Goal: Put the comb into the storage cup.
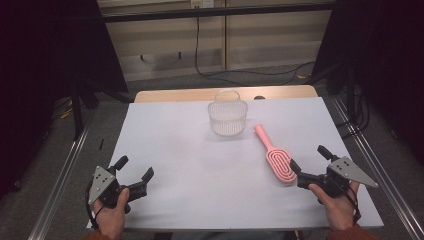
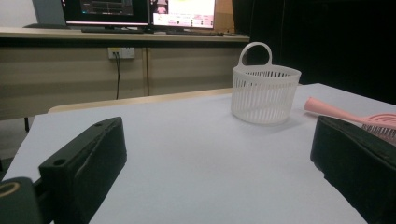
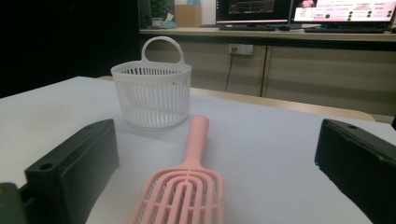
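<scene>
brush point(image 3: 184, 186): head cut by bottom edge between right gripper's jaws | brush point(image 2: 369, 119): head partly hidden behind left gripper's right jaw, rest cut by right edge | monitors point(image 3: 299, 10): cut by top edge, far beyond basket, text unreadable

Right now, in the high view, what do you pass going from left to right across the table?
Left black two-jaw gripper → white slotted plastic basket with a handle → pink vented plastic hairbrush → right black two-jaw gripper.
</scene>
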Demonstrator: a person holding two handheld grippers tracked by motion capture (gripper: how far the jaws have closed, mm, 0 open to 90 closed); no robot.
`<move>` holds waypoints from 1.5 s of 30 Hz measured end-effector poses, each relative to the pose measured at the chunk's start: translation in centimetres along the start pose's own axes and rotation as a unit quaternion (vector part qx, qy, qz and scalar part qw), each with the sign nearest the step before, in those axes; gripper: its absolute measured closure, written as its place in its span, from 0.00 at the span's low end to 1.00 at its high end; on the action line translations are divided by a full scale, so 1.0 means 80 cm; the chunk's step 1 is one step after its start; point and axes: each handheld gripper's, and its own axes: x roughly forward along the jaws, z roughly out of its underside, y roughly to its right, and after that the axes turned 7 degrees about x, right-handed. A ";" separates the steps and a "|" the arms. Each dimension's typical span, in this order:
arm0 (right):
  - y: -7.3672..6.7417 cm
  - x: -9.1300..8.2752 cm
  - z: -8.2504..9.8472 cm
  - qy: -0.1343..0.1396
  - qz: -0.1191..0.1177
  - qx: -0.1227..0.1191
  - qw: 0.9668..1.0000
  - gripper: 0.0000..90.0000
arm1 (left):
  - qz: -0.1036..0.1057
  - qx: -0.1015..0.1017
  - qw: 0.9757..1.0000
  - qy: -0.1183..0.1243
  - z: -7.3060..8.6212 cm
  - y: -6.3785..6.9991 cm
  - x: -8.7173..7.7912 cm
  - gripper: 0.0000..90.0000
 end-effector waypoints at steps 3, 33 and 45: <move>-0.004 0.000 -0.004 -0.003 -0.015 -0.016 1.000 0.01 | 0.005 -0.002 1.000 -0.003 0.002 -0.001 0.003 0.04; -0.028 0.064 -0.032 0.021 -0.061 -0.007 0.998 0.17 | 0.015 0.005 1.000 -0.003 0.002 -0.002 0.007 0.03; -0.024 0.072 -0.028 -0.013 -0.081 0.000 0.997 0.42 | 0.019 0.007 1.000 -0.007 0.003 -0.002 0.008 0.03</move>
